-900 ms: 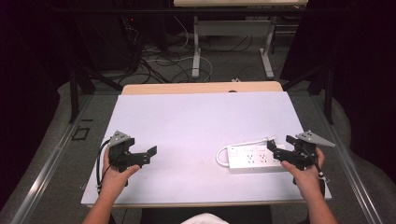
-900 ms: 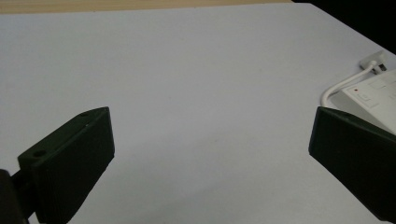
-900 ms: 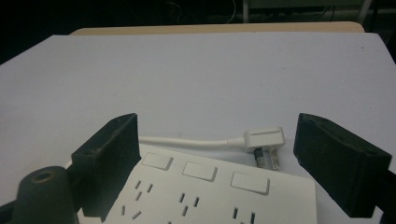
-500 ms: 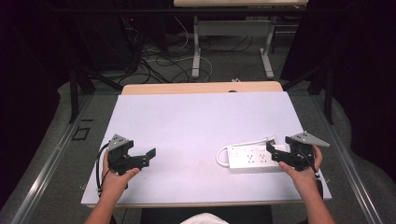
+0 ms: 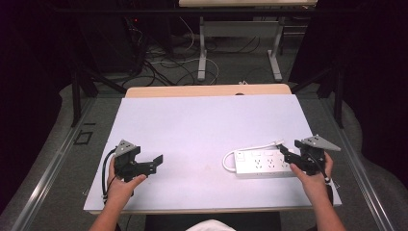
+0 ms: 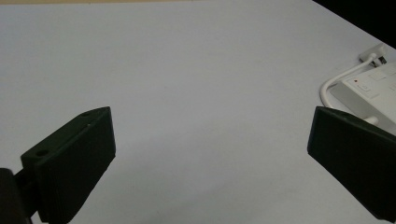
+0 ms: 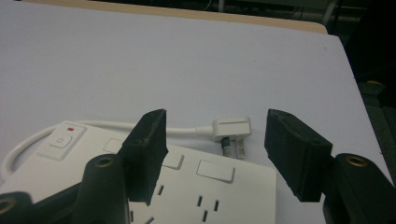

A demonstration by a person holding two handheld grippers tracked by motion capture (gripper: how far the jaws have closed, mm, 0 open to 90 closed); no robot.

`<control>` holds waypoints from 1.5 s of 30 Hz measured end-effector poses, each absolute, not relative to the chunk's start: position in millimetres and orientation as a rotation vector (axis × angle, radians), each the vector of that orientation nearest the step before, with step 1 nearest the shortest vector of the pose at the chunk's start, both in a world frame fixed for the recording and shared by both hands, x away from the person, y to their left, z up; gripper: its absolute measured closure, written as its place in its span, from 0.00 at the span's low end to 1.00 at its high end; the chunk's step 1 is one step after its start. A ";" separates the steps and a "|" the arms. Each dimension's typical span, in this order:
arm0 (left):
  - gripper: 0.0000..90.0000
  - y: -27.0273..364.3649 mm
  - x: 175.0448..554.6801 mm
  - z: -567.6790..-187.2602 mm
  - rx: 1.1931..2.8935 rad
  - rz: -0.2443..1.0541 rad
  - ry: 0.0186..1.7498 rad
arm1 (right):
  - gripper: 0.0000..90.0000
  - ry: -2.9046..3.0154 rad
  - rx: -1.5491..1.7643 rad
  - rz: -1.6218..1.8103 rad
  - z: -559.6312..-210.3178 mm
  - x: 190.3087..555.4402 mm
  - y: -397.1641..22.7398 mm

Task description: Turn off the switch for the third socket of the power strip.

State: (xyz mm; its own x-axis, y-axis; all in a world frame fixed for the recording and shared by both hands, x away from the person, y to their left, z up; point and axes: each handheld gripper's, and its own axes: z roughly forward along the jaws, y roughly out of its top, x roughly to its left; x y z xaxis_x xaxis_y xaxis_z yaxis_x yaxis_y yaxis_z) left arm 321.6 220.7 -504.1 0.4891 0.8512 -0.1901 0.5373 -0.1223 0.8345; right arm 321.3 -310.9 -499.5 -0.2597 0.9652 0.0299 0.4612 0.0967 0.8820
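Observation:
A white power strip [image 5: 262, 164] lies on the white table [image 5: 207, 125] at the near right, its red-marked switch [image 7: 60, 139] at its left end. Its white cable loops round that end [image 5: 226, 161] and runs behind the strip to the plug [image 7: 232, 128], which lies flat on the table. My right gripper [image 5: 287, 156] is open over the strip's right end [image 7: 196, 186], with the plug seen between its jaws and nothing held. My left gripper [image 5: 156, 161] is wide open at the near left, over bare table [image 6: 210, 126]; the strip [image 6: 373, 86] shows far off at its right.
A tan strip of the table's far edge [image 5: 207, 90] shows beyond the white top. Past it are floor cables [image 5: 163, 62] and the legs of another table [image 5: 202, 53]. A metal rail [image 5: 53, 163] runs along the left side.
Both grippers have shifted a little toward the near edge, both still open. The power strip has not moved.

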 end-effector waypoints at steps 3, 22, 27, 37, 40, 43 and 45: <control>0.01 220.4 321.6 -504.3 1.798 0.422 1.162 | 0.47 1.781 1.426 1.084 -502.7 324.8 -313.1; 0.03 217.9 320.8 -506.8 1.814 0.414 1.160 | 0.51 1.773 1.479 1.020 -508.9 336.1 -319.8; 0.03 217.6 320.5 -506.9 1.816 0.416 1.163 | 0.60 1.806 1.526 1.025 -513.5 341.0 -321.9; 0.04 218.5 320.5 -506.7 1.818 0.419 1.165 | 0.72 1.844 1.533 0.993 -515.6 344.7 -320.9; 0.05 218.4 320.4 -506.8 1.818 0.419 1.169 | 0.75 1.845 1.544 0.981 -516.5 346.2 -320.6; 0.05 218.1 320.4 -507.1 1.816 0.420 1.173 | 0.79 1.854 1.559 0.965 -517.5 347.4 -321.4; 0.05 218.0 320.5 -507.3 1.817 0.421 1.174 | 0.82 1.856 1.570 0.965 -518.3 348.3 -321.6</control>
